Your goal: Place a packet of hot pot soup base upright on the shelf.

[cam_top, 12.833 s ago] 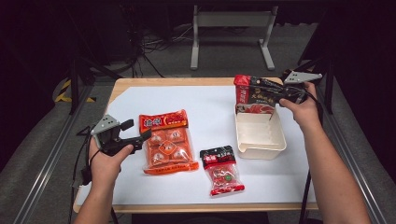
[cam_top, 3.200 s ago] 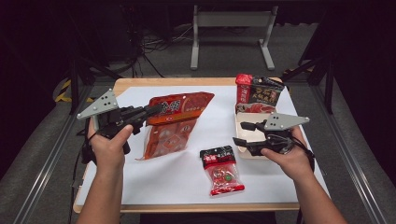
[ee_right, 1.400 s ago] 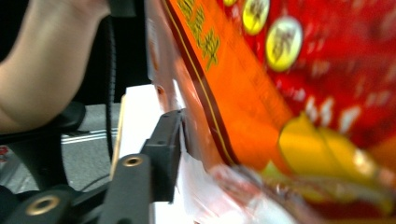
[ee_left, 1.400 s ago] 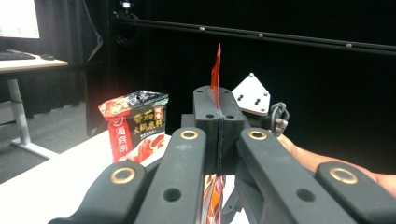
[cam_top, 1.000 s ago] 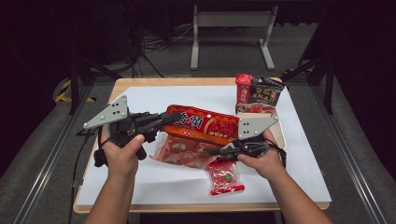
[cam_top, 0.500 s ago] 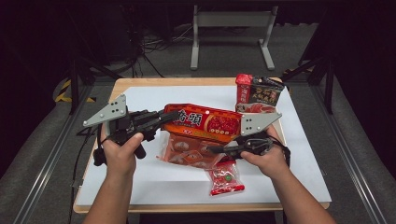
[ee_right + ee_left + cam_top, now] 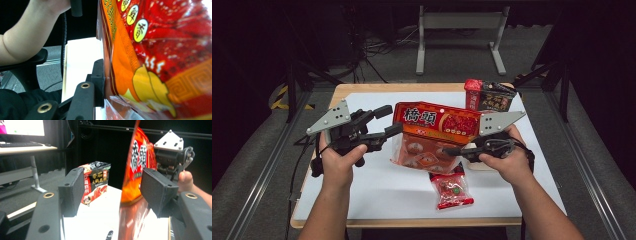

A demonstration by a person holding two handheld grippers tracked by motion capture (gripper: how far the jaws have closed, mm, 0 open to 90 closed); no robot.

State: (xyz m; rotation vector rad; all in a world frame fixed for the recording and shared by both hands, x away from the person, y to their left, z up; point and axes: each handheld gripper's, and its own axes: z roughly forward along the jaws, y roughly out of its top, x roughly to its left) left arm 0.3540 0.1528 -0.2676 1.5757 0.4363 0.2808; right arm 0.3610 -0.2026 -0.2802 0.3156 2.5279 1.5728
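High view: the large red packet (image 7: 437,120) is held above the middle of the worktop (image 7: 377,200), higher than a moment ago, hiding the tray at the right edge. The left tool (image 7: 393,122) stands with jaws apart at the packet's left end; the right tool (image 7: 451,150) meets its lower edge. A small red bag (image 7: 452,189) lies near the front edge.

Left gripper view: jaws apart beside the packet (image 7: 140,170); a dark noodle pack (image 7: 96,182) stands behind.

Right gripper view: the packet (image 7: 160,57) hides one jaw, so the grip cannot be judged.
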